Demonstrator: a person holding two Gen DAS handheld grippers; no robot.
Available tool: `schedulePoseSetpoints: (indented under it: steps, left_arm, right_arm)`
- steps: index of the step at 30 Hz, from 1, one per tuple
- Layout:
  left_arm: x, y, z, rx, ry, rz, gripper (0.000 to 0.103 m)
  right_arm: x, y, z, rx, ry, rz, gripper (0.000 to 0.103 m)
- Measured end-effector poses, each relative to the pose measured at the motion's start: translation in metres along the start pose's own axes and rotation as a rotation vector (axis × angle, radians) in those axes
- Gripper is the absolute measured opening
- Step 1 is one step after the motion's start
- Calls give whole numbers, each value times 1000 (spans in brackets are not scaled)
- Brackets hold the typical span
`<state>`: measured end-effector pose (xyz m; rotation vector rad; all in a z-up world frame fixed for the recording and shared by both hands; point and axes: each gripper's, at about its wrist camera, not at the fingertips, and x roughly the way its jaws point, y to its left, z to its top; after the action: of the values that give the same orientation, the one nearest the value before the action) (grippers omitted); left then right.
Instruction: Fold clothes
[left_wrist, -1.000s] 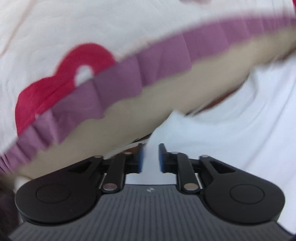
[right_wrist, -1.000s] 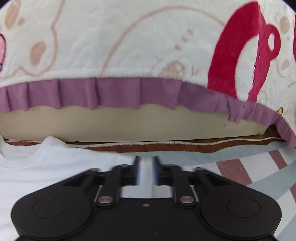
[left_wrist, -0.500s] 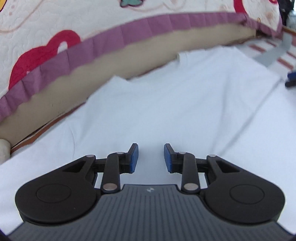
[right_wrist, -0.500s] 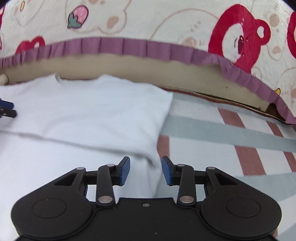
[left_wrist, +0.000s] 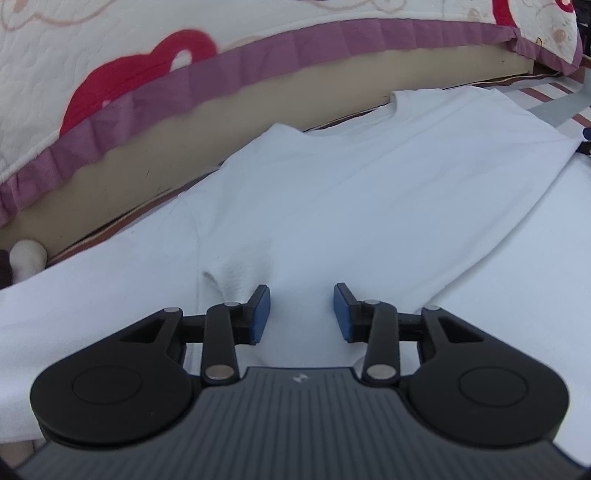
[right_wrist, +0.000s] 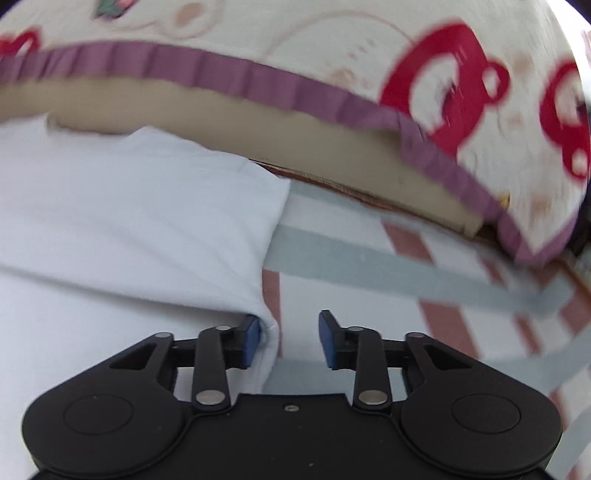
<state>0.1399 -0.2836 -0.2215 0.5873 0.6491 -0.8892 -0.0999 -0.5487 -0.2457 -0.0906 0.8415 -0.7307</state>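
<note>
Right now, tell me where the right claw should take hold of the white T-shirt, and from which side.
Take the white T-shirt at its folded side edge, which lies between the open right claw's pads. Come from the striped sheet side, low and level: there the layers end in one free edge, easier to pinch than the flat middle.

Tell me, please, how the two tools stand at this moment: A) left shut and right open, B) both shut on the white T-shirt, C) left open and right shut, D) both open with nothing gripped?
D: the left tool and the right tool each show a wide gap between their blue pads above the white T-shirt.
</note>
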Motion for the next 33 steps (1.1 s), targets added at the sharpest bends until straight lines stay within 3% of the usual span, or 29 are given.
schedulePoseSetpoints:
  steps: [4, 6, 8, 10, 11, 14, 20, 24, 29, 33]
  left_arm:
    - [-12, 13, -8, -63, 65, 67, 40]
    - [-32, 20, -13, -86, 41, 87, 41]
    - [-53, 28, -19, -109, 17, 107, 41]
    - [-73, 35, -25, -132, -7, 127, 46]
    - [-85, 39, -26, -138, -22, 161, 53]
    - [-117, 53, -33, -199, -65, 276, 55]
    - [-159, 112, -60, -496, -176, 399, 55]
    - [-191, 157, -84, -870, -316, 348, 55]
    - [-218, 152, -82, -855, -373, 414, 53]
    - [-260, 139, -86, -824, -488, 574, 52]
  right_arm:
    - [-7, 3, 0, -13, 29, -52, 44]
    - [-20, 10, -1, 4, 44, -124, 45]
    - [-50, 17, 1, 86, -2, -129, 51]
    - [-78, 25, 8, 163, -64, -18, 59]
    - [-86, 30, 14, 181, -78, 52, 60]
    - [-103, 51, 40, 203, -111, 247, 60]
    - [-133, 113, 75, 147, -140, 516, 59]
    - [-171, 149, 78, 15, -248, 527, 58]
    - [-200, 154, 81, -62, -294, 551, 59]
    - [-203, 156, 82, -101, -296, 538, 59]
